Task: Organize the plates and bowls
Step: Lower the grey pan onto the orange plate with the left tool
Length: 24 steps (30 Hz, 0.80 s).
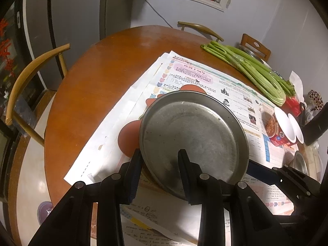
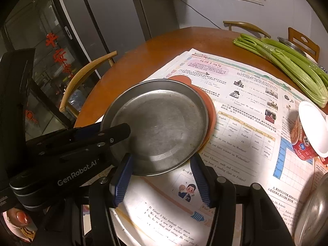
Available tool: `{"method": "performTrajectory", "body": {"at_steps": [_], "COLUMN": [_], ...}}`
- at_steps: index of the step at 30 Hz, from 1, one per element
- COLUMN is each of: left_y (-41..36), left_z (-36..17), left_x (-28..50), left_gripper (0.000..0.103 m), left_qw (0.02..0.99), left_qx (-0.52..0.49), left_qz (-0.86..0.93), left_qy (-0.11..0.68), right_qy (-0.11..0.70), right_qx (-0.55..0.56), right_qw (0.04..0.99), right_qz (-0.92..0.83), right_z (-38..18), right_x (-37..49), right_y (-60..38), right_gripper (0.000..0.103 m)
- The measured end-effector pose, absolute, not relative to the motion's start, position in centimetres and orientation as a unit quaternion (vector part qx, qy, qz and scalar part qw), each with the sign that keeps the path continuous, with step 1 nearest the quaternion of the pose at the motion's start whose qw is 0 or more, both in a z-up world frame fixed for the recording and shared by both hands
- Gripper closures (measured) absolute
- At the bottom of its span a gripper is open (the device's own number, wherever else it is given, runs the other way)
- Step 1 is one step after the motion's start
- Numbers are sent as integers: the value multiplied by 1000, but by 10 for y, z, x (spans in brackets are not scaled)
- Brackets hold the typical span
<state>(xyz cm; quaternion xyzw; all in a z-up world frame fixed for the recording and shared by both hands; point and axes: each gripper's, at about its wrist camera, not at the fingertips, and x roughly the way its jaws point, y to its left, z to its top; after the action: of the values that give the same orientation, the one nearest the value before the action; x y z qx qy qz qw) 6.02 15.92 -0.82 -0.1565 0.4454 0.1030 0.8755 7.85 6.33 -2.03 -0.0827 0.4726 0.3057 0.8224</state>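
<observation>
1. The left gripper has its jaws set across the near rim of the metal plate: one finger is outside the rim at about 7 o'clock of the plate, the other lies inside on the plate's floor. The jaws are narrow and the rim sits between them, so I read this as a grasp on the plate, though the inner pad's contact is partly in shadow.

2. The right gripper has its jaws released, standing either side of the plate's edge at roughly 6 o'clock; nothing is pinched between them, and printed paper shows through the gap.

3. The plate is tilted, its near edge lifted, and it overlaps an orange plate that peeks out at 12 to 3 o'clock. Both rest on spread newspaper on the round bench.

4. The relation that matters: the plate is round, so it has no long axis, and it lies straight ahead of both jaws. The left hand is nearer and already on it.

5. Further out, at 2 o'clock, lies a bundle of celery; at 3 o'clock are paper cups on their sides. Another metal dish sits at the right view's edge.

6. Judgement: stacking seems to be under way, with the metal plate to be settled on the orange one or lifted off it.
</observation>
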Motion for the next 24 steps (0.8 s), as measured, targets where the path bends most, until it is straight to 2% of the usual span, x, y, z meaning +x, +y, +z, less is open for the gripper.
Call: {"method": "performTrajectory", "body": {"at_steps": [6, 24], "left_y": [162, 166], "left_z": [-8, -3], "left_x": [60, 53], "left_gripper": [61, 60], "left_qw": [875, 878], "left_qx": [-161, -168], "left_qz": [99, 103], "left_qy": [447, 436], "right_qy": [474, 452], "right_qx": [-83, -103], "right_qw": [825, 840], "right_qz": [296, 281], "right_z": [-22, -13], "right_x": [79, 74], "right_y": [61, 62], "right_gripper": [45, 45]}}
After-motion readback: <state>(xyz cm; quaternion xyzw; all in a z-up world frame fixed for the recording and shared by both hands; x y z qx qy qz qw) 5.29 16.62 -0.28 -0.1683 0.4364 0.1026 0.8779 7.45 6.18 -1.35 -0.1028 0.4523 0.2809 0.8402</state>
